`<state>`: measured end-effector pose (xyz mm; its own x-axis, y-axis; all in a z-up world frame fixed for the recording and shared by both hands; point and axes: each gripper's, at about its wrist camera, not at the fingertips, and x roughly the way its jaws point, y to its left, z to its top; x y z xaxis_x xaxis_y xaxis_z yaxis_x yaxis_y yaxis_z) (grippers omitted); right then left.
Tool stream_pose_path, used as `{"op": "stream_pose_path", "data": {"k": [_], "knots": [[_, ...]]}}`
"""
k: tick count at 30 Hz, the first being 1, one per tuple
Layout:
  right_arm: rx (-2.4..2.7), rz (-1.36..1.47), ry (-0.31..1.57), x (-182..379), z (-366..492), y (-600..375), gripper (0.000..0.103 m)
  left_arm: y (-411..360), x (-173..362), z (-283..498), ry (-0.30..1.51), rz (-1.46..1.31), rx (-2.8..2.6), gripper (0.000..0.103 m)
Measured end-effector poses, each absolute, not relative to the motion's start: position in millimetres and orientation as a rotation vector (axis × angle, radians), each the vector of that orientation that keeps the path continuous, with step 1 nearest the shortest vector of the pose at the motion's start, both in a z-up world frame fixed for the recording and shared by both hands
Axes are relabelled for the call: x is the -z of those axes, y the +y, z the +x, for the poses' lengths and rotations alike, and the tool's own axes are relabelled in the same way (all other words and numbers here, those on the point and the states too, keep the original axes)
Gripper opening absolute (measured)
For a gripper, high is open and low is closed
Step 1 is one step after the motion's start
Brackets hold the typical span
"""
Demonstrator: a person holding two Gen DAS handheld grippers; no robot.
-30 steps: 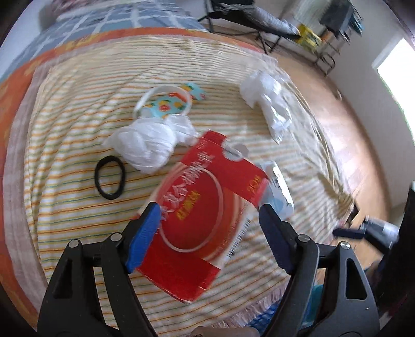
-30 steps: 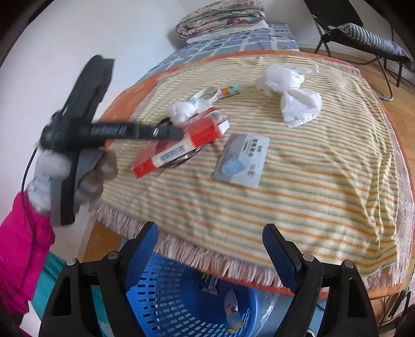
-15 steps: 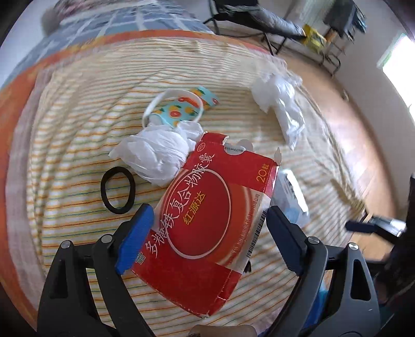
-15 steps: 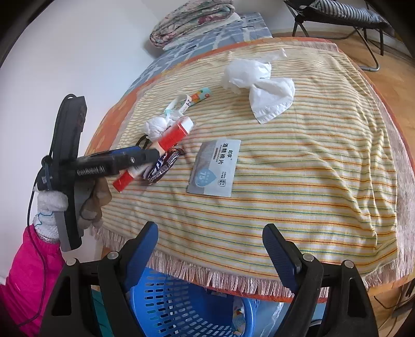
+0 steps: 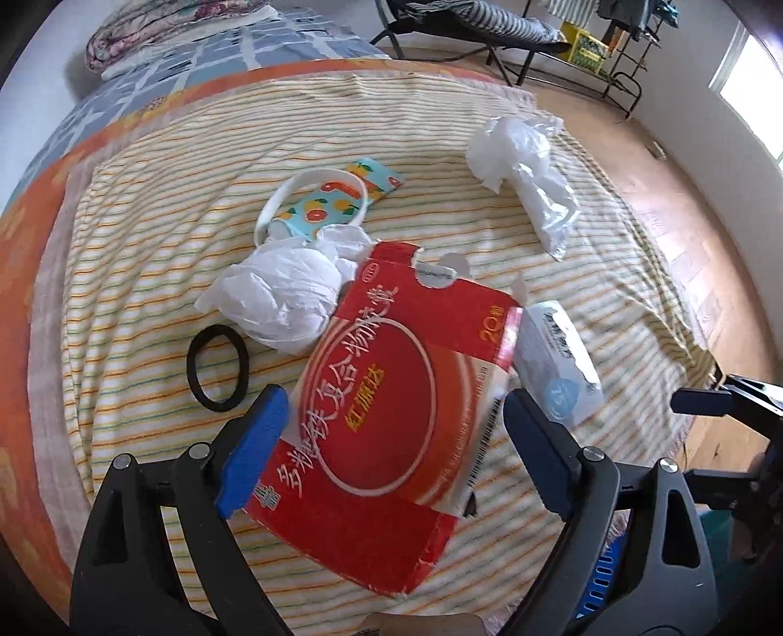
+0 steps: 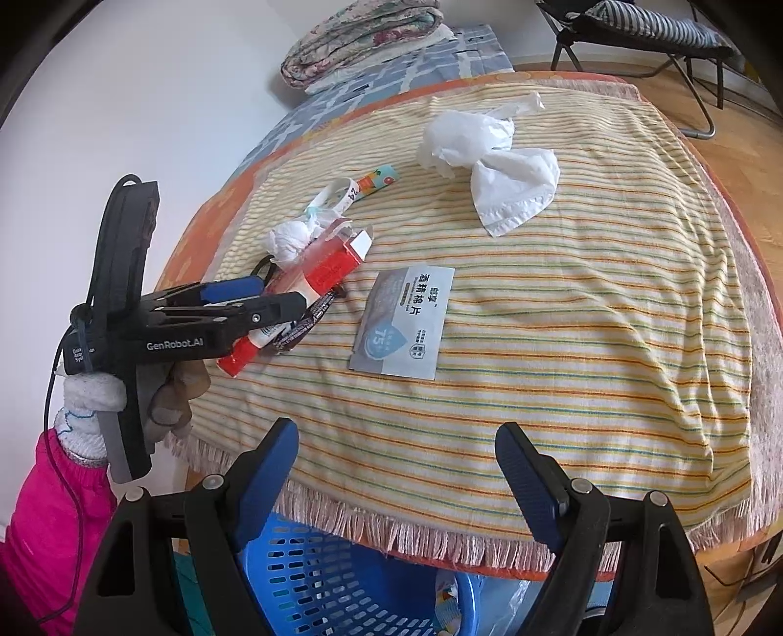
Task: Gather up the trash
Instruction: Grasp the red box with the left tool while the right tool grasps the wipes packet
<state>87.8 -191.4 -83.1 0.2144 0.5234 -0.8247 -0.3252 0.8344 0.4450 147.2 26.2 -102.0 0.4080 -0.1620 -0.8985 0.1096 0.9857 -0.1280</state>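
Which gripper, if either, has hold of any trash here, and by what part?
The left gripper straddles the flat red cardboard box, jaws open, not gripping. The right gripper holds nothing.

Striped blanket (image 6: 563, 342) covers the bed; folded quilt (image 6: 362, 36) lies far left, folding chair (image 6: 651, 34) stands far right on wooden floor (image 5: 685, 195).

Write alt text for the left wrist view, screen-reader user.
The open left gripper straddles a flattened red carton on a striped cloth. Behind the carton lie a crumpled white tissue, a black hair tie, a fruit-print wrapper, a wipes packet and a plastic bag.
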Motion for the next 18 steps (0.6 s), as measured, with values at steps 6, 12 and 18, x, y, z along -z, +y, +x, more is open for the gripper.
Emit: {"op": "stream_pose_path", "data": {"k": [6, 12, 18], "knots": [[-0.592, 0.178, 1.221, 84, 94, -185, 0.085, 26, 108, 157, 1.146, -0.099, 0.17, 0.095], [-0.592, 0.155, 1.207, 81, 99, -179, 0.085, 22, 108, 152, 1.14, -0.11, 0.161, 0.094], [-0.587, 0.154, 1.203, 81, 103, -177, 0.085, 11, 103, 142, 1.163, -0.087, 0.224, 0.095]]}}
